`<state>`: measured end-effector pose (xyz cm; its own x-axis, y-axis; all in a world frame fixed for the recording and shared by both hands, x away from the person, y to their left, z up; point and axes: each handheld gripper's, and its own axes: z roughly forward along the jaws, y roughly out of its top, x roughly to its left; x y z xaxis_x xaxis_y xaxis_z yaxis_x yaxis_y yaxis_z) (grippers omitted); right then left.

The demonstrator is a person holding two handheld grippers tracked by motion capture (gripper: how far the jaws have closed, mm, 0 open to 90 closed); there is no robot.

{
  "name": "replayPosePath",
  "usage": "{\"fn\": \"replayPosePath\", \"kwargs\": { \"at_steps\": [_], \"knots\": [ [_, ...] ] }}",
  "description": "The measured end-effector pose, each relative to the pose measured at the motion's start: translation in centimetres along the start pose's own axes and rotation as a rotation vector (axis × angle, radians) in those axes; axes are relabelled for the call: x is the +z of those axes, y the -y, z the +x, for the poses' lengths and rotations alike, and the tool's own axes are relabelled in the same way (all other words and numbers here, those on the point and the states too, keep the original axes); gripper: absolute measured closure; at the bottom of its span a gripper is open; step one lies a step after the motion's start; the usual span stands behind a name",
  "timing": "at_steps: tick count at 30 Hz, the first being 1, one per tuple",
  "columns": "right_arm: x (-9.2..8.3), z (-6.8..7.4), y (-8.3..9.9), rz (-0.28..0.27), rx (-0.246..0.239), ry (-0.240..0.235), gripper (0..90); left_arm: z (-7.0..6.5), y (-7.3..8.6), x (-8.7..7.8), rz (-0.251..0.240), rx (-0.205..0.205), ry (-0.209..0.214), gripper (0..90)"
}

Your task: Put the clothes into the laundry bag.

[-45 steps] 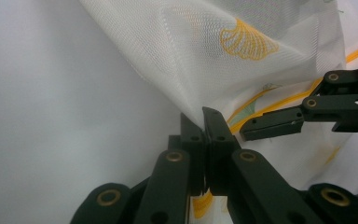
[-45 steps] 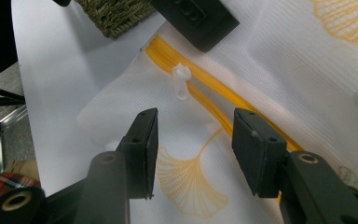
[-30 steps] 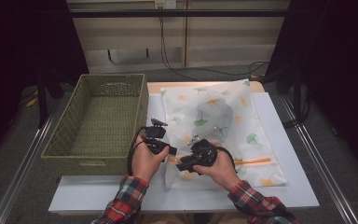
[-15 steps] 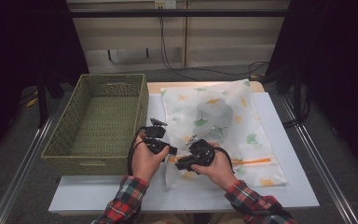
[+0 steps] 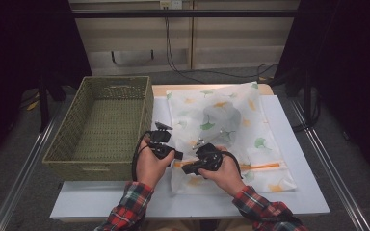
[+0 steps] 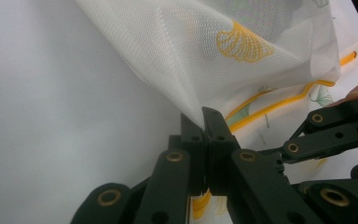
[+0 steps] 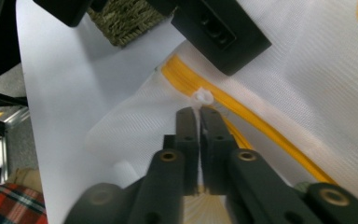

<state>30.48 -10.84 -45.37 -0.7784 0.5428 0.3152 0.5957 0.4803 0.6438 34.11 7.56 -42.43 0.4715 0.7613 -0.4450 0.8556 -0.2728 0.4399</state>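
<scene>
The white mesh laundry bag (image 5: 224,134), printed with ginkgo leaves, lies flat on the white worktop (image 5: 298,192) at the centre of the high view, just right of the woven basket (image 5: 103,127). A grey item shows through the mesh in the bag's upper half. The orange zipper (image 5: 262,166) runs along the bag's lower edge. The left gripper (image 5: 166,147) sits at the bag's lower left corner; in the left gripper view its jaws are together, clamped on a lifted fold of mesh (image 6: 193,100). The right gripper (image 5: 197,166) sits just beside it; its jaws have just been closing and are now pressed on the white zipper pull (image 7: 201,99).
</scene>
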Motion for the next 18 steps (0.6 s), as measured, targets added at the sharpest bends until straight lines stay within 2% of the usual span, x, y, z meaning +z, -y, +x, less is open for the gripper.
{"fn": "replayPosePath", "kwargs": {
  "at_steps": [7,8,11,13,18],
  "knots": [
    [0.48,0.05,0.0,-0.009,0.019,0.005,73.8,-0.13,0.0,-0.01,-0.004,-0.006,0.002,88.5],
    [0.63,0.08,-0.01,-0.01,0.019,0.005,73.3,-0.09,0.0,-0.02,0.003,0.003,0.006,88.5],
    [0.86,0.09,-0.03,-0.012,0.022,0.009,72.5,-0.1,0.03,0.05,0.0,-0.008,0.016,88.6],
    [0.91,0.08,0.01,-0.01,0.03,0.02,76.6,-0.09,0.04,0.04,-0.004,-0.017,0.025,88.6],
    [0.72,-0.21,-0.04,0.008,0.024,0.026,88.3,0.01,0.03,-0.15,-0.003,-0.004,0.014,88.6]
  ]
}}
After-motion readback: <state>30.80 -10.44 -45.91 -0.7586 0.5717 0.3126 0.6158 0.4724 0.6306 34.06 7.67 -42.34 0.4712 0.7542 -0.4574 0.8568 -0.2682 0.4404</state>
